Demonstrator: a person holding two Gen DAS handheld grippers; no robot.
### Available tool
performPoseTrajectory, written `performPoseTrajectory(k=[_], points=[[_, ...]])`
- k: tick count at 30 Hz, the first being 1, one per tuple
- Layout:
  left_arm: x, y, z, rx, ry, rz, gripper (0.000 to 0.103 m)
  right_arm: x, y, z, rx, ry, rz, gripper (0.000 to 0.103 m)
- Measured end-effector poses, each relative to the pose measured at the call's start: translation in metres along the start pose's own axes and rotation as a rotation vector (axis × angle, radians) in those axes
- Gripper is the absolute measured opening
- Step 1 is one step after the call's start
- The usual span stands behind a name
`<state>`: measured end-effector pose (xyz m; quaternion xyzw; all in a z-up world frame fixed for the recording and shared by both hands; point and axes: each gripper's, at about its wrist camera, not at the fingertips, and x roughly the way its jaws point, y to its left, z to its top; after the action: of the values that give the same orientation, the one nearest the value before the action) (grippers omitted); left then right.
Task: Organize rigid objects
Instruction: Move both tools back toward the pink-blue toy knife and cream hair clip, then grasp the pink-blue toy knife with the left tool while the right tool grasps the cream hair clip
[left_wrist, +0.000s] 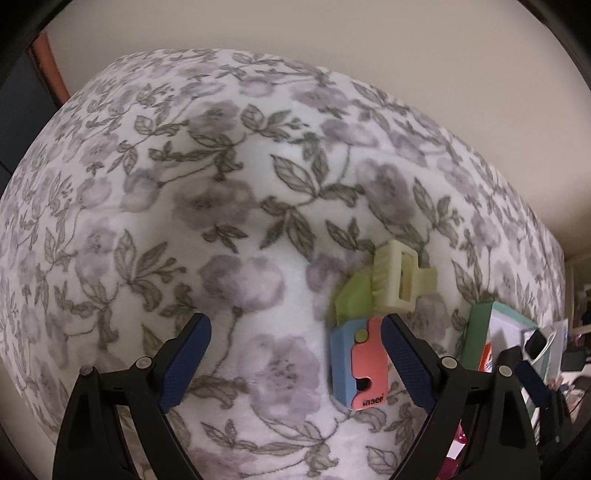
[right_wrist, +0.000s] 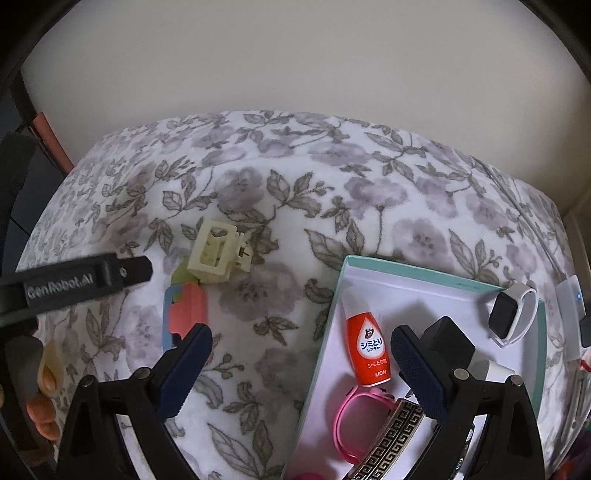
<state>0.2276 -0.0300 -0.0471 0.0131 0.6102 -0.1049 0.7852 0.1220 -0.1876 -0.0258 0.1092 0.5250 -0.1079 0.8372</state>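
A cream hair claw clip lies on the floral blanket, on top of a green, blue and pink plastic gadget. My left gripper is open and empty, its right finger just beside the gadget. In the right wrist view the clip and gadget lie left of a teal-rimmed white box. My right gripper is open and empty over the box's near left part. The box holds an orange bottle, pink glasses, a patterned band, a black block and a white-strapped watch.
The box's green edge shows at right in the left wrist view. The left gripper's body reaches in from the left in the right wrist view. A pale wall stands behind the bed. Small white devices lie right of the box.
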Motion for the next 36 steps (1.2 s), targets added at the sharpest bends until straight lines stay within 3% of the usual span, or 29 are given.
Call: performPoseTrajectory(k=[11,15,25,36], points=[[0.016,-0.029,-0.01,0.091,0.05,-0.026,0.09,0.001,-0.01,0.0,0.016,0.002,-0.039,0.099],[0.022,-0.033,-0.014,0.105,0.071,-0.037,0.082,-0.001,-0.017,0.001,0.034,-0.002,-0.05,0.099],[0.029,-0.044,-0.017,0.131,0.095,-0.064,0.044,-0.002,-0.029,0.001,0.068,-0.007,-0.062,0.099],[0.03,-0.047,-0.016,0.137,0.092,-0.067,0.044,-0.003,-0.023,0.002,0.059,-0.021,-0.078,0.099]])
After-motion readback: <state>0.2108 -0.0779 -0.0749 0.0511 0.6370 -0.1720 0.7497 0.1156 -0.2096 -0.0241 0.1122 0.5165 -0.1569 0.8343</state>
